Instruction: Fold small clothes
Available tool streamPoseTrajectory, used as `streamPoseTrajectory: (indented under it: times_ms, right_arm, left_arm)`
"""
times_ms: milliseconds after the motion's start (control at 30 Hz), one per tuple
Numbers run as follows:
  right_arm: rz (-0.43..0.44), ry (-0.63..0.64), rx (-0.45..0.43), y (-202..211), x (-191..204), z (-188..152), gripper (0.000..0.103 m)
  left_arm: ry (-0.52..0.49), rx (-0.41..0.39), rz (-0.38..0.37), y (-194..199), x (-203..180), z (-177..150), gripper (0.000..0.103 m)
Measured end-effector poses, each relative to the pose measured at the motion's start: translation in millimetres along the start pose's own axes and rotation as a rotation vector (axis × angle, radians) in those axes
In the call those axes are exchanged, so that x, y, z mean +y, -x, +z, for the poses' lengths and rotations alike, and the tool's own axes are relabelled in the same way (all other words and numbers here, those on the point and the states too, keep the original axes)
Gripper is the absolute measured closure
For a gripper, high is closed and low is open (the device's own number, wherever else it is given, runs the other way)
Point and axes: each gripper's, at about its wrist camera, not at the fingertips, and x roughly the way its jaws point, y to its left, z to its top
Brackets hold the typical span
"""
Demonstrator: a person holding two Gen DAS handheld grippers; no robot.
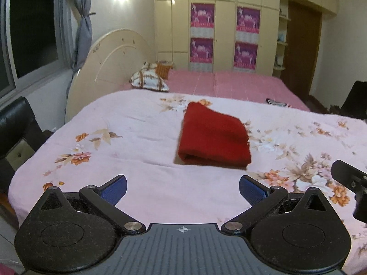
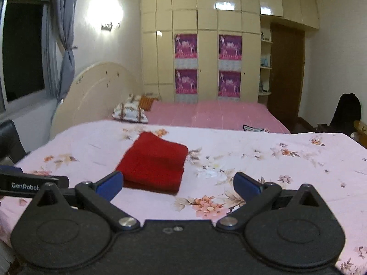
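Pale pink floral bedsheet (image 1: 142,123) spread flat over the work surface, its rounded near-left corner and far edge both in view, with broad bare cloth on every side of the garment. Folded red knitted garment (image 1: 213,137) lying near the middle of the sheet, fold edge toward the cameras, touching neither gripper. Left gripper (image 1: 182,189), blue-padded fingers (image 1: 114,191) spread wide, nothing between them, held above the near part of the sheet short of the garment. Right gripper (image 2: 177,185), jaws likewise wide and empty; its left pad overlaps the garment's near corner in its own view, and contact cannot be judged. The black body of the left gripper shows at the left edge of the right wrist view, just beside the right gripper.

Beyond the far edge: a bed with a pink cover (image 1: 229,82), a patterned white-and-brown pillow (image 1: 150,81) at a cream arched headboard (image 1: 107,59), and a small striped item (image 1: 276,102) on the cover. Cream wardrobe with purple posters (image 1: 201,15) along the back wall. Black chair (image 1: 16,123) at the left of the sheet.
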Motion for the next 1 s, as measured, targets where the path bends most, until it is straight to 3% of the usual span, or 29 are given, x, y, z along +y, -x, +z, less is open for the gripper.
streamPoseTrajectory:
  times_ms: [400,1000]
  right_arm:
    - [-0.020,-0.016,-0.028,33,-16,-1,0.001]
    - [0.010,0.014,-0.005,36,0,-5,0.001]
  left_arm:
    - [-0.019,-0.050,-0.001,37,-20,-9,0.000]
    - [-0.007,-0.060,0.040,49,-5,-14,0.000]
